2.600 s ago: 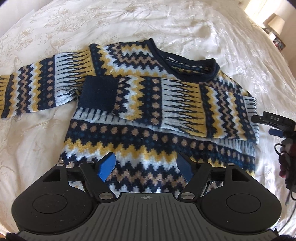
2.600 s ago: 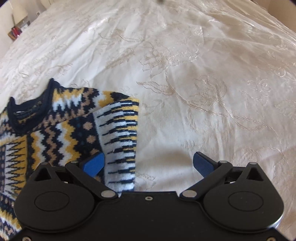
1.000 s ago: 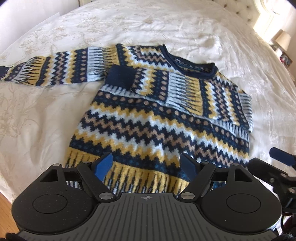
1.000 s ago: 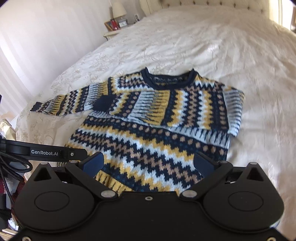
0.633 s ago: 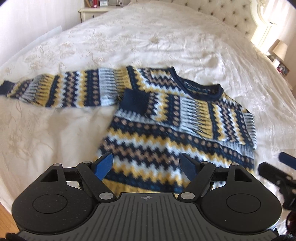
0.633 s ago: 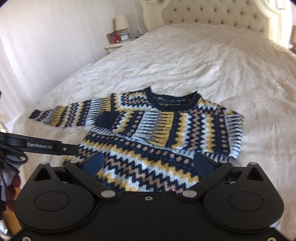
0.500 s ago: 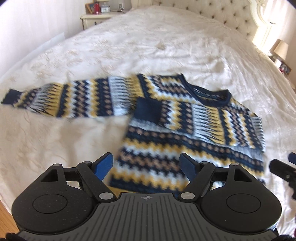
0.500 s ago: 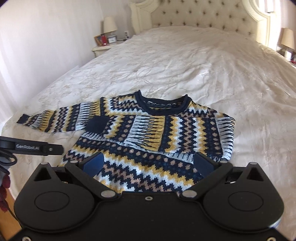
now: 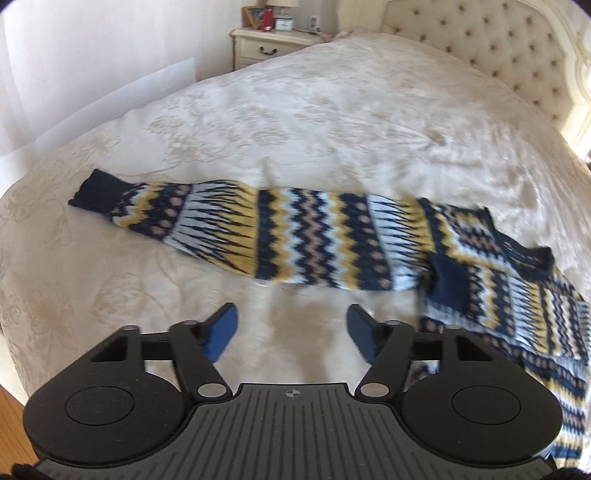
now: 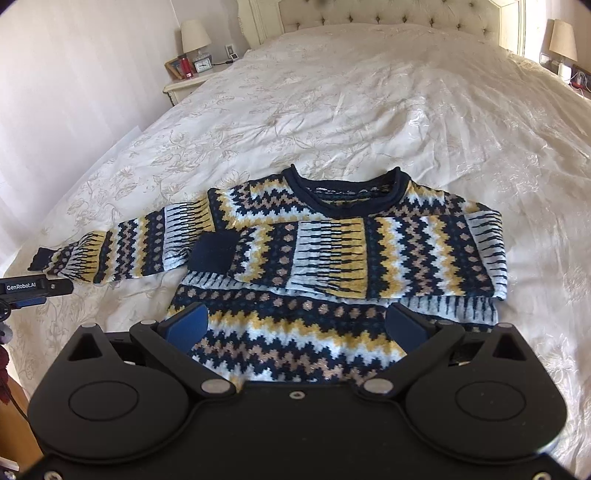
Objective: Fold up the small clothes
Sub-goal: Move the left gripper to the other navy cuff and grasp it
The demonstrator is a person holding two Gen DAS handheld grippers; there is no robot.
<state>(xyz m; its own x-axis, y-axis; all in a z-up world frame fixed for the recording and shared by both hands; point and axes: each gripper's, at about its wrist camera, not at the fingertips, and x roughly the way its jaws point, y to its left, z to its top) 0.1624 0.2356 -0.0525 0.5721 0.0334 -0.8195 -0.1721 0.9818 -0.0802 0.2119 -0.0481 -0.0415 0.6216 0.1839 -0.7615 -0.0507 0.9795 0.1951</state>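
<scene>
On the cream embroidered bedspread [image 10: 369, 92], below a tufted headboard [image 10: 388, 14], a navy-yellow zigzag knit sweater [image 10: 332, 251] is spread; the left gripper [image 9: 291, 328] is closing on nothing, the right gripper [image 10: 295, 321] gapes empty.

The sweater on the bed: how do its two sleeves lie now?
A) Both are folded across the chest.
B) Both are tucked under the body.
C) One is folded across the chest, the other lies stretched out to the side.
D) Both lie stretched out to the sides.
C: on the sweater, one sleeve lies across the chest, while the other sleeve lies stretched out on the bedspread.
</scene>
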